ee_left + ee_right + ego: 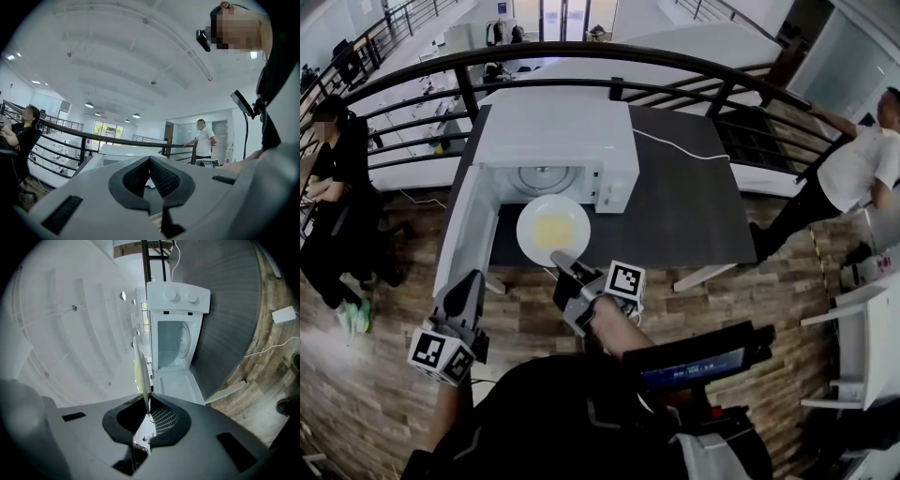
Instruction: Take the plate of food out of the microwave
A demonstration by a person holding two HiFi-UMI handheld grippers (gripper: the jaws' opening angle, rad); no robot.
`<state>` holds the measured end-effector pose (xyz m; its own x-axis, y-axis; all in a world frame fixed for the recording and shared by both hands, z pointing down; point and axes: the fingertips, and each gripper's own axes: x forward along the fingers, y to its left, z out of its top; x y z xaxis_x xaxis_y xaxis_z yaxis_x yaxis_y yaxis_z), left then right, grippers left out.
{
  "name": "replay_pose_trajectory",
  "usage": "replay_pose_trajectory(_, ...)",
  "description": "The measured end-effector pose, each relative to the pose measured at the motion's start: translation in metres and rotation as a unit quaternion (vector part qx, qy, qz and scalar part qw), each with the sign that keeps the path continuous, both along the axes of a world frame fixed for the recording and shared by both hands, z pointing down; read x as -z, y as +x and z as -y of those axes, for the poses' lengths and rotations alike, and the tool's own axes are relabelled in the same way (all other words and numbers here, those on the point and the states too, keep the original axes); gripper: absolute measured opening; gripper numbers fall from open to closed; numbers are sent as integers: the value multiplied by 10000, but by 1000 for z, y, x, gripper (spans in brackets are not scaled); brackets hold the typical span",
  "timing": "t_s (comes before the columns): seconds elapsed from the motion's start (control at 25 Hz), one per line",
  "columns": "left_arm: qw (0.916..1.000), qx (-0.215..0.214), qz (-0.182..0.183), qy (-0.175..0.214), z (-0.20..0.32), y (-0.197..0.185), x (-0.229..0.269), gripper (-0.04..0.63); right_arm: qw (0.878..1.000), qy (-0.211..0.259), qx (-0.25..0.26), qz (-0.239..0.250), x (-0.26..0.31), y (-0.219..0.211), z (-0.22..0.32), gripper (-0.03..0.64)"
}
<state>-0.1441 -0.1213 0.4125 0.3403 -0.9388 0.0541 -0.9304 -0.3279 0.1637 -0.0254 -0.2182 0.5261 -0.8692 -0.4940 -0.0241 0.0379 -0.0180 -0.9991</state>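
**Plate out of microwave, held in air, not yet set down**

Plate (553, 228) w/ yellow food (550, 231) is clear of the cavity, just in front of the open microwave (562, 141), over the near edge of the desk (675, 206) and beside the open door (467, 234). Only the turntable shows inside, so the take-out itself looks done. Prob. left: put the plate down on the desk, maybe shut the door. Right gripper (567, 267) has its fingers clamped on the plate's near rim; in the right gripper view the plate runs edge-on between the pads. Left gripper (464, 300) is low at left, well apart from the plate, aimed up at the ceiling, fingers together w/ nothing between.
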Motion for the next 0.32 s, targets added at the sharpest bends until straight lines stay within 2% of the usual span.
replay_pose_trajectory(0.32, 10000, -21, -19, -6, 5, 1, 0, 5, 10000, 81, 9, 51, 6, 1, 6, 18)
